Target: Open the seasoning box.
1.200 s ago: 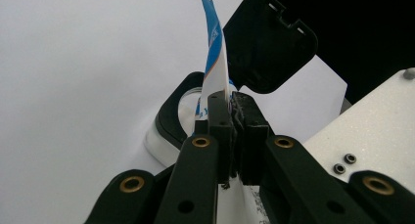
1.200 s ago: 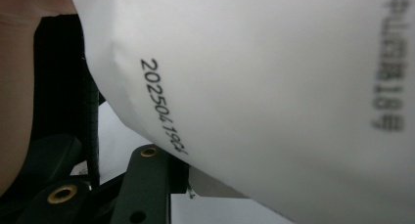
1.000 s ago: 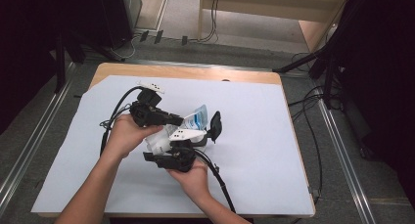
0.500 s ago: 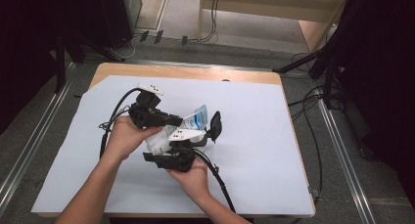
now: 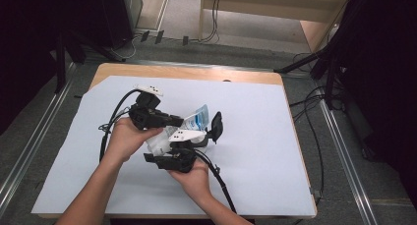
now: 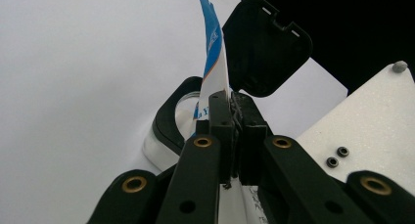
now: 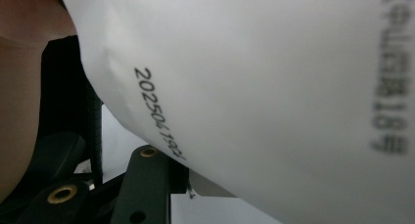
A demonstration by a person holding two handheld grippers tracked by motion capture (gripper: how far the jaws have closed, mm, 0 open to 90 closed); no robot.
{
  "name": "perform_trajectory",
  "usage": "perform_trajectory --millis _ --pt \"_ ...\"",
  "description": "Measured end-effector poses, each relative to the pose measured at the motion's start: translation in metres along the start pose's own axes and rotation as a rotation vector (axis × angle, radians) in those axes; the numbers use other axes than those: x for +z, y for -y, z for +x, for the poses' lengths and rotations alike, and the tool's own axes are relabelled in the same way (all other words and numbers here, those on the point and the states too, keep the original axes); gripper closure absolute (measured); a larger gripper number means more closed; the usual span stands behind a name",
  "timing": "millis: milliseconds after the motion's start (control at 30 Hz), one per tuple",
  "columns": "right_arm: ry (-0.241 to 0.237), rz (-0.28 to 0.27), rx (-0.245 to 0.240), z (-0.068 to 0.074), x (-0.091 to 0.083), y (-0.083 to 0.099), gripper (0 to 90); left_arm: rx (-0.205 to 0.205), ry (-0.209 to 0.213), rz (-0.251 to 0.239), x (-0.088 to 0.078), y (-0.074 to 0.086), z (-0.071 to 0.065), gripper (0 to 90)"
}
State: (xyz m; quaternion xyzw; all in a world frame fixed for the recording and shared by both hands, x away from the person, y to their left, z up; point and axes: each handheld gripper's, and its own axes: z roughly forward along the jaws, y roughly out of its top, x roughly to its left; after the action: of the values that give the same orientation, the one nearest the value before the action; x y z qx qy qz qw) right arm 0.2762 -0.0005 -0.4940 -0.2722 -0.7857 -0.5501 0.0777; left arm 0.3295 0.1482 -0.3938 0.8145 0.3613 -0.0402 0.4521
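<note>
White-covered table [image 5: 275,151], dark room around; wet-wipes pack [image 5: 196,118] held up mid-table, flip lid [image 5: 216,126] already open; left gripper [image 6: 230,111] pinched shut on the blue-white wipe tip; right gripper [image 5: 189,141] clamps the pack body; pulling the wipe free likely remains.

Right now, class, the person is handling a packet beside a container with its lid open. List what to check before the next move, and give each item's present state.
1. Left gripper fingers shut on the packet edge: ok.
2. Black lid of the container flipped open: ok.
3. Right gripper has a firm hold: cannot tell, because the packet hides its fingers.
4. Packet already torn open: cannot tell.
5. Work held over the white sheet, well inside its edges: ok.
</note>
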Motion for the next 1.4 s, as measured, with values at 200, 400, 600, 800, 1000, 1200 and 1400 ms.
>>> perform_trajectory --millis 200,400,600,800,1000,1200,1400 --pt "-0.009 -0.007 0.006 0.0 -0.0008 -0.0004 62.1 0.001 0.005 -0.001 -0.0006 -0.0005 -0.0001 88.9" --pt "-0.02 -0.004 0.01 -0.0004 -0.0008 -0.0013 62.1 -0.001 -0.002 -0.001 -0.0008 -0.0002 -0.0011 88.6" --pt "-0.023 0.003 0.012 -0.0001 -0.0007 -0.0016 62.1 -0.001 -0.001 -0.001 -0.0005 0.0 -0.0016 88.7" --pt "-0.03 0.001 0.02 0.0003 -0.0011 -0.0023 62.0 0.005 -0.011 -0.008 -0.0012 -0.0002 -0.0024 88.8" --pt "-0.026 0.0 0.016 0.0004 -0.0015 -0.0031 61.5 0.002 -0.007 -0.016 -0.0013 -0.0004 -0.0032 89.1" --pt "-0.022 0.0 0.019 0.0006 -0.0015 -0.0033 60.7 0.003 -0.01 -0.019 -0.0009 -0.0003 -0.0037 89.1" --pt "-0.024 -0.007 0.019 0.0008 -0.0021 -0.0035 61.6 0.003 -0.007 -0.021 -0.0013 -0.0004 -0.0039 88.9"
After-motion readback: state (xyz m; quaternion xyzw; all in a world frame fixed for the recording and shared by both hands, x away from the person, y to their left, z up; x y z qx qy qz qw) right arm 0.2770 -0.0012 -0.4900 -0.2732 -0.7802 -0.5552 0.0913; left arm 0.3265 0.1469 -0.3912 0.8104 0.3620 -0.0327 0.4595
